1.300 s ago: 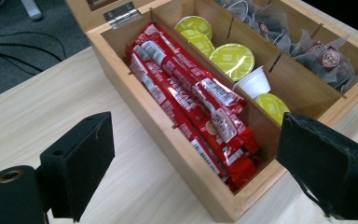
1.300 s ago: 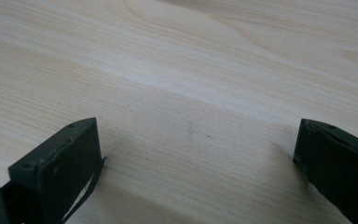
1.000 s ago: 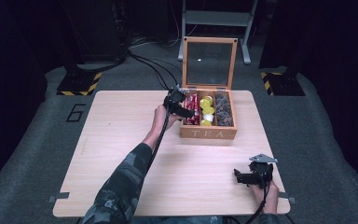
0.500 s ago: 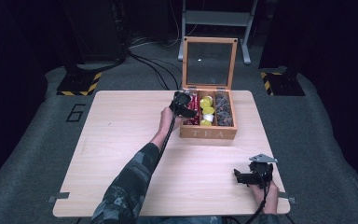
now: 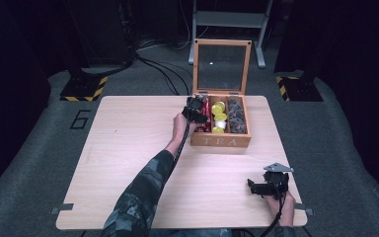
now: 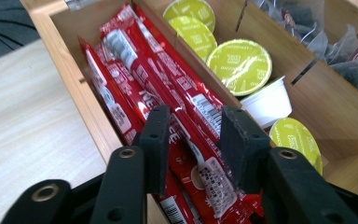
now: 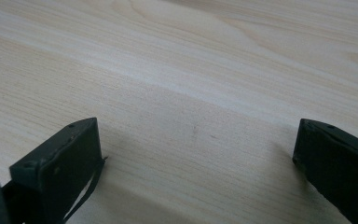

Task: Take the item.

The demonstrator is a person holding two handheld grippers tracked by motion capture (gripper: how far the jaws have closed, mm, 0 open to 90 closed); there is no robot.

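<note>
3 compartments in open tea box (image 5: 220, 141), red sachets (image 6: 168, 88), green-lidded pods (image 6: 240, 65), teabags (image 6: 326, 42), left gripper (image 6: 193, 130) narrowing around sachets, right gripper (image 7: 196, 154) wide.

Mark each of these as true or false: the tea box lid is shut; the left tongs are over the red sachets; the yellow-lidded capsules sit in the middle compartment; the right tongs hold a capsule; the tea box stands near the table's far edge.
1. The tea box lid is shut. False: the glass lid stands open and upright.
2. The left tongs are over the red sachets. True: their jaws have just been closing, with a sachet between them.
3. The yellow-lidded capsules sit in the middle compartment. True.
4. The right tongs hold a capsule. False: their jaws stand wide apart over the bare table, holding nothing.
5. The tea box stands near the table's far edge. True.
</note>
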